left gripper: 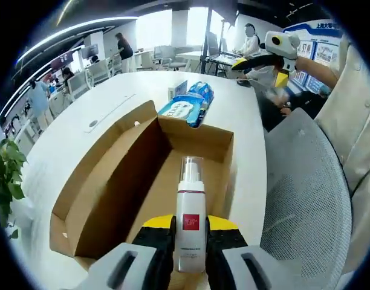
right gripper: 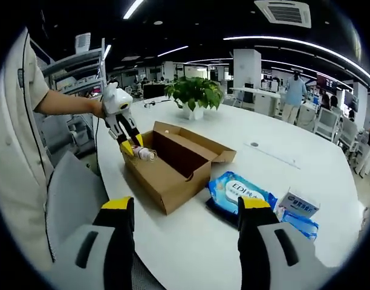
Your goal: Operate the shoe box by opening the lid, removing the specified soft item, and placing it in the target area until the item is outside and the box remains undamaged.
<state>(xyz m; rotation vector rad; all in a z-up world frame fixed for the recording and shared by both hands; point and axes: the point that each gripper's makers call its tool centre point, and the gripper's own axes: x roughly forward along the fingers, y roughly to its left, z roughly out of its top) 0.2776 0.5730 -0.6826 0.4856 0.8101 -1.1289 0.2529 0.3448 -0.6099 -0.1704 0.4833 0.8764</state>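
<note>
Left gripper (left gripper: 190, 238) clamped on one pump bottle (left gripper: 190, 217) — above the open shoe box (left gripper: 112, 187). Right gripper (right gripper: 186, 211) jaws wide apart, empty — over the bench (right gripper: 294, 163), near one wipes pack (right gripper: 240, 192).

This is an open-plan office. A large white table (right gripper: 282, 175) stands under long ceiling light strips (right gripper: 294, 41) and a ceiling air-conditioning vent (right gripper: 286, 12). Rows of desks with office chairs (left gripper: 91, 72) and monitors (left gripper: 212, 43) run behind it, with people (right gripper: 292, 92) standing or seated among them. A grey mesh chair (left gripper: 306, 199) sits at the table's edge, and a potted plant (right gripper: 194, 93) stands near its far edge.
</note>
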